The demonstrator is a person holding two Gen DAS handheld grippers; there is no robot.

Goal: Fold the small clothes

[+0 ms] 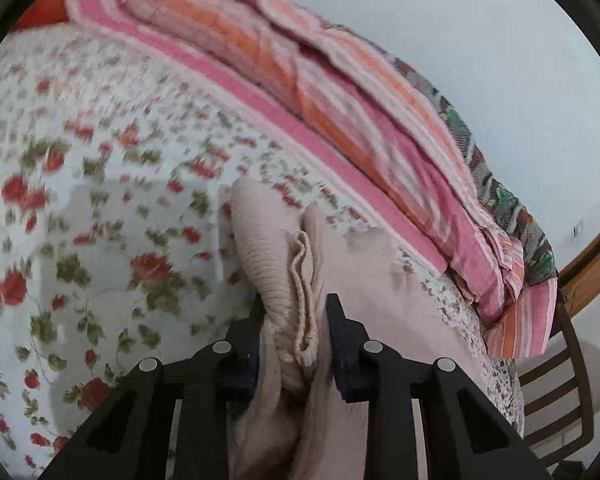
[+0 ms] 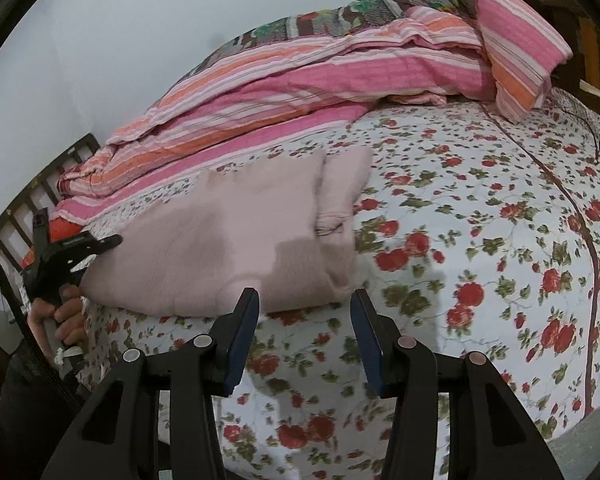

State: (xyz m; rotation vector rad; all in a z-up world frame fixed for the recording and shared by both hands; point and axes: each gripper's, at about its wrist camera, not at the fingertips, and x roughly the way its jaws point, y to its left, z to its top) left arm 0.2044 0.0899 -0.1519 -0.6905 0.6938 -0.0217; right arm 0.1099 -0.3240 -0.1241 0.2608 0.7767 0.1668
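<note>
My left hand-held gripper (image 1: 294,336) is clamped on a bunched edge of the pink garment (image 2: 236,236), low centre of the left view. My right hand-held gripper (image 2: 304,312) stands half open and empty, just short of the garment's near edge. The garment lies on the bed (image 2: 480,208), partly doubled over at its right end. Judged: folding begun, further folds and flattening remain.

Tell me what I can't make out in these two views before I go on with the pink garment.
- Left wrist view: the pink garment bunches between the left claw; its lower part is cut off by the frame edge.
- Left wrist view: the floral bedsheet is motion-blurred.
- Right wrist view: the left claw tips sink into the garment's edge, so the grip is hidden.
- Garment type: unclear in both.
</note>
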